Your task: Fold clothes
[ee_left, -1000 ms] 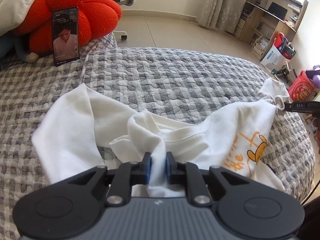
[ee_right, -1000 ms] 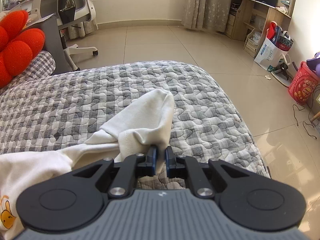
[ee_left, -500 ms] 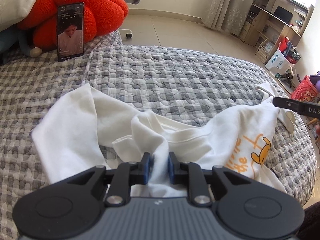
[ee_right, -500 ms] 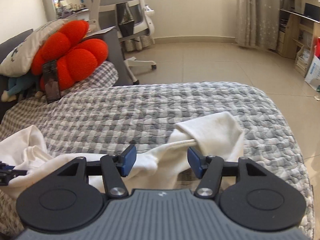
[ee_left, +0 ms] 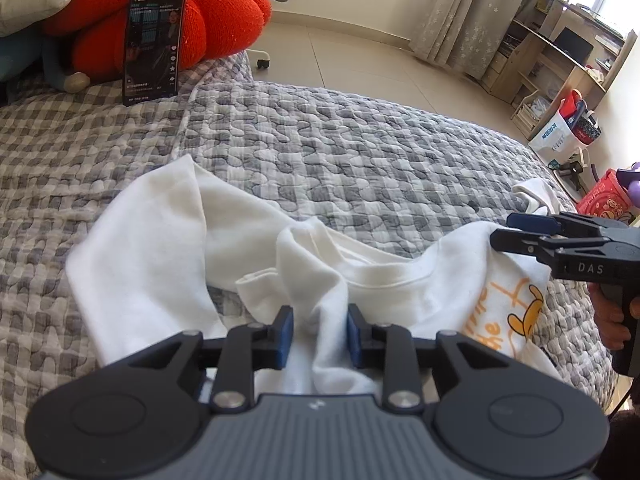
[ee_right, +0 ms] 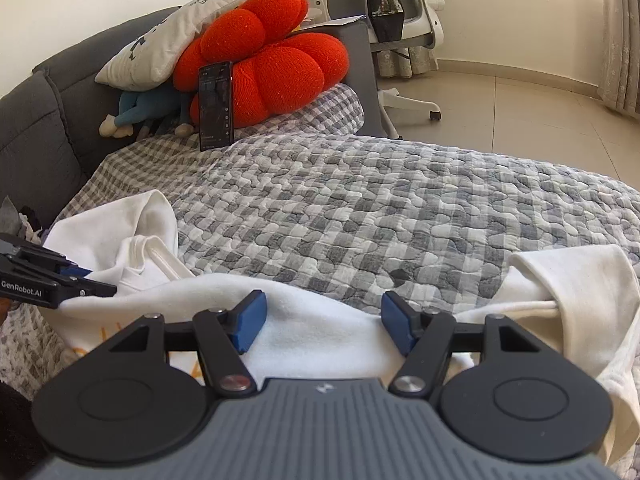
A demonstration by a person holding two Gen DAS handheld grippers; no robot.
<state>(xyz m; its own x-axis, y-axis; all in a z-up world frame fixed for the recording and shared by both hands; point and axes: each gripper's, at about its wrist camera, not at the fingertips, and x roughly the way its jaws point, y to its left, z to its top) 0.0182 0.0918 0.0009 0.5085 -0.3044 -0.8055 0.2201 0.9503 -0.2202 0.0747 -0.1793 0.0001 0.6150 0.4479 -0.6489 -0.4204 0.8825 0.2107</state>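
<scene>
A white T-shirt (ee_left: 160, 248) with an orange cartoon print (ee_left: 520, 316) lies crumpled on the grey checked quilt (ee_left: 360, 152). My left gripper (ee_left: 319, 332) has its jaws partly apart around a bunched fold of the shirt near the collar, the fabric loose between them. My right gripper (ee_right: 322, 326) is wide open over the shirt's body (ee_right: 320, 332), holding nothing; a sleeve (ee_right: 580, 280) lies loose to its right. The right gripper also shows in the left wrist view (ee_left: 520, 232), and the left gripper in the right wrist view (ee_right: 80, 282).
A phone (ee_left: 154, 44) leans upright against a red flower cushion (ee_left: 224, 12) at the bed's head, with a pillow (ee_right: 168, 48) and a blue plush toy (ee_right: 140, 114). An office chair (ee_right: 400, 20) stands on the tiled floor. Bags and a desk (ee_left: 560, 80) lie beyond the bed's right edge.
My right gripper let go of the sleeve, opened wide and swung left over the shirt's body. My left gripper's jaws widened slightly around the fold.
</scene>
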